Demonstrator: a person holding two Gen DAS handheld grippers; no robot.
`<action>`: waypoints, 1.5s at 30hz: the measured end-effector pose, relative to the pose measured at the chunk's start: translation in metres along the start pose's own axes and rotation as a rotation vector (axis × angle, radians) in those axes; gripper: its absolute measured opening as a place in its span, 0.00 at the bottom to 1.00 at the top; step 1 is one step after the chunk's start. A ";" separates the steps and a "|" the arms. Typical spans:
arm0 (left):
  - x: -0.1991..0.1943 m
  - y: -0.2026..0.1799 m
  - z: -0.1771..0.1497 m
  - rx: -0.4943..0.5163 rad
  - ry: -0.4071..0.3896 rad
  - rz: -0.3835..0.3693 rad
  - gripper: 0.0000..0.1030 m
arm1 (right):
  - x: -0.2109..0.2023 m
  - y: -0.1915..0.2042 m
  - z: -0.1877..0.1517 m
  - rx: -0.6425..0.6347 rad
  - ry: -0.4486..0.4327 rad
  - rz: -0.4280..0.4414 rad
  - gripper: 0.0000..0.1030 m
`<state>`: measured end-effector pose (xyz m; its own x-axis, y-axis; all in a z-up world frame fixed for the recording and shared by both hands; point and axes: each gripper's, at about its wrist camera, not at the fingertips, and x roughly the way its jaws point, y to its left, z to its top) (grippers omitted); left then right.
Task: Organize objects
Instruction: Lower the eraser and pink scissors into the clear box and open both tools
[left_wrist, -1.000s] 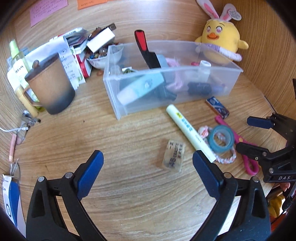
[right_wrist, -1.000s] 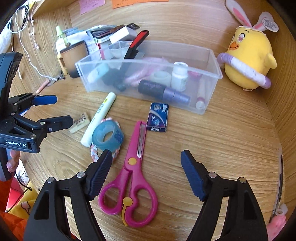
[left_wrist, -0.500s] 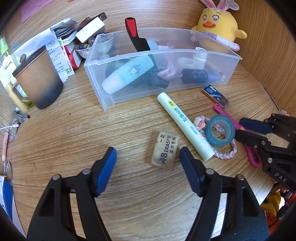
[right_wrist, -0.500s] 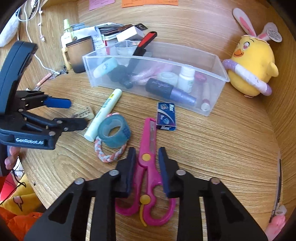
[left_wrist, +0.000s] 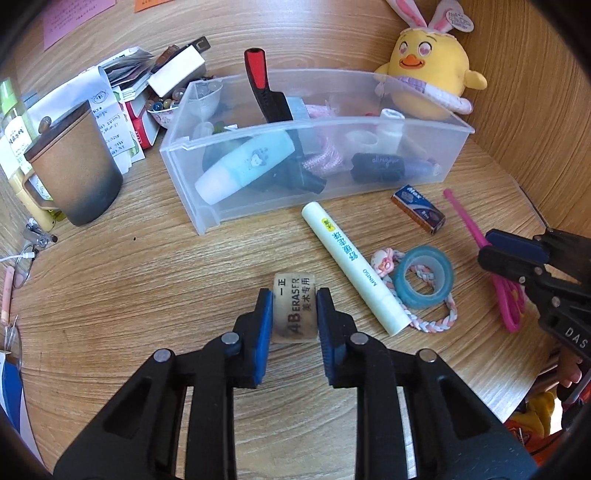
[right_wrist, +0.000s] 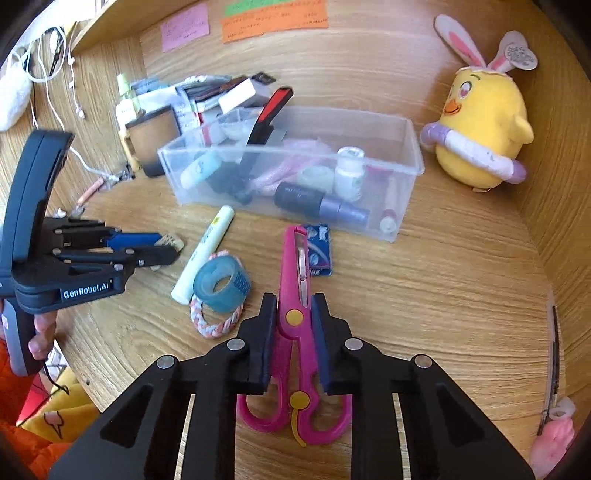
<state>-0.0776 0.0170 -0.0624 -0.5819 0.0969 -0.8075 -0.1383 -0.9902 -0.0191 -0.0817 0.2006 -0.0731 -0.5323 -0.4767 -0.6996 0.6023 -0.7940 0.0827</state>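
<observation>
A tan eraser (left_wrist: 293, 321) lies on the wooden desk, and my left gripper (left_wrist: 294, 298) is closing on it, both blue pads touching its long sides. The same gripper (right_wrist: 166, 245) shows at the left of the right wrist view. Pink scissors (right_wrist: 292, 258) lie blades-forward on the desk. My right gripper (right_wrist: 293, 301) is shut on them at the pivot, handles behind the pads. In the left wrist view that gripper (left_wrist: 489, 246) sits at the right edge over the scissors (left_wrist: 511, 306). A clear bin (left_wrist: 332, 123) holding several items stands beyond.
Between the grippers lie a white tube (left_wrist: 349, 262), a blue tape roll (left_wrist: 424, 280) on a braided ring (left_wrist: 443, 317), and a small blue box (left_wrist: 419, 208). A brown mug (left_wrist: 74, 173) and paper clutter stand at the left, a yellow plush chick (left_wrist: 428, 81) behind the bin.
Both grippers went from wide open to closed: the left moved forward around the eraser and closed on it, the right closed on the scissors' pivot.
</observation>
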 end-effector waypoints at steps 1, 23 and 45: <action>-0.003 0.000 0.001 -0.006 -0.009 0.001 0.23 | -0.003 -0.002 0.003 0.008 -0.013 0.001 0.17; -0.064 0.007 0.046 -0.063 -0.235 -0.029 0.23 | -0.046 -0.016 0.058 0.066 -0.260 0.000 0.16; -0.033 0.030 0.100 -0.152 -0.250 -0.027 0.23 | -0.021 -0.029 0.121 0.063 -0.331 -0.100 0.16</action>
<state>-0.1423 -0.0060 0.0224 -0.7616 0.1265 -0.6356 -0.0458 -0.9888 -0.1418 -0.1601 0.1884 0.0255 -0.7570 -0.4836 -0.4394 0.5051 -0.8597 0.0761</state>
